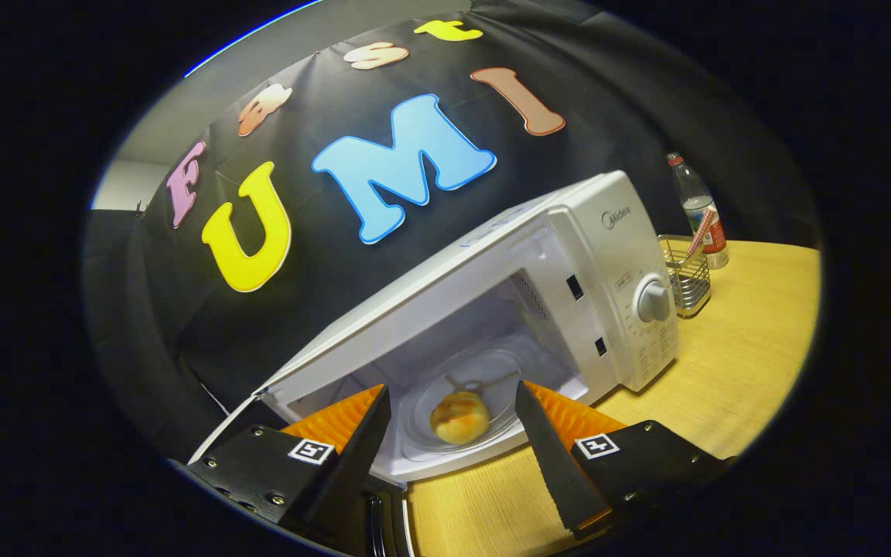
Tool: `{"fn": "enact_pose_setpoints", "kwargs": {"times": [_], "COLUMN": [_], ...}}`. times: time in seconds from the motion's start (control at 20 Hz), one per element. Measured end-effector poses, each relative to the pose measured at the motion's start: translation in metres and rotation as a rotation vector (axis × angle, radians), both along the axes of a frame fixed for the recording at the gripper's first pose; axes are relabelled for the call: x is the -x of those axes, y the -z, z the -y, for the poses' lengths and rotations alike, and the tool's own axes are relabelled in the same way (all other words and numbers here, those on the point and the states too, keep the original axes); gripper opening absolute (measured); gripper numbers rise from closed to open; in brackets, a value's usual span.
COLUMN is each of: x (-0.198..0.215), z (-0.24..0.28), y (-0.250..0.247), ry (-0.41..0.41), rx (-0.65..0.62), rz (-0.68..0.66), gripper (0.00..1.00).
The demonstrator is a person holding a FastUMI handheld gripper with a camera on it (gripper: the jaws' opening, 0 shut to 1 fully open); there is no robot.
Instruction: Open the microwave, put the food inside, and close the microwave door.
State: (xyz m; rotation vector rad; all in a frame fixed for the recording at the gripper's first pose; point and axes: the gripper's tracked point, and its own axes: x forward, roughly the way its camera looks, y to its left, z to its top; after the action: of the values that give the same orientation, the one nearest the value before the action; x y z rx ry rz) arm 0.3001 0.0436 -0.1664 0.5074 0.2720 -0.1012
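Golden round bread bun [459,416] sits on the glass turntable [492,375] inside the open white microwave [608,263]; my gripper [453,433] gapes wide, empty. Soft, light, I judge: hold its sides gently.

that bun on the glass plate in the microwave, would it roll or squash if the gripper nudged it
The bun looks rounded, so it may roll on the smooth glass plate. Its bready crust suggests it is soft and light, likely denting under pressure. The gripper is open, fingers either side, not touching it.
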Motion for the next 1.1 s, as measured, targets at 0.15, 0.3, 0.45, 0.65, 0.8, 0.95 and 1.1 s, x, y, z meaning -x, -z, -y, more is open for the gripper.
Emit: {"fn": "enact_pose_setpoints", "kwargs": {"times": [0.15,0.3,0.45,0.65,0.8,0.95,1.1], "x": [0.039,0.076,0.108,0.144,0.172,0.2,0.224], "z": [0.001,-0.008,-0.02,-0.043,-0.066,-0.093,-0.122], "y": [-0.028,-0.055,-0.077,-0.1,-0.115,-0.122,-0.124], "ry": [-0.002,-0.016,-0.044,-0.089,-0.134,-0.191,-0.248], "rx": [0.079,0.108,0.135,0.184,0.203,0.241,0.262], "rz": [0.018,0.054,0.086,0.116,0.14,0.156,0.167], "gripper": [0.97,0.98,0.98,0.98,0.97,0.97,0.97]}}
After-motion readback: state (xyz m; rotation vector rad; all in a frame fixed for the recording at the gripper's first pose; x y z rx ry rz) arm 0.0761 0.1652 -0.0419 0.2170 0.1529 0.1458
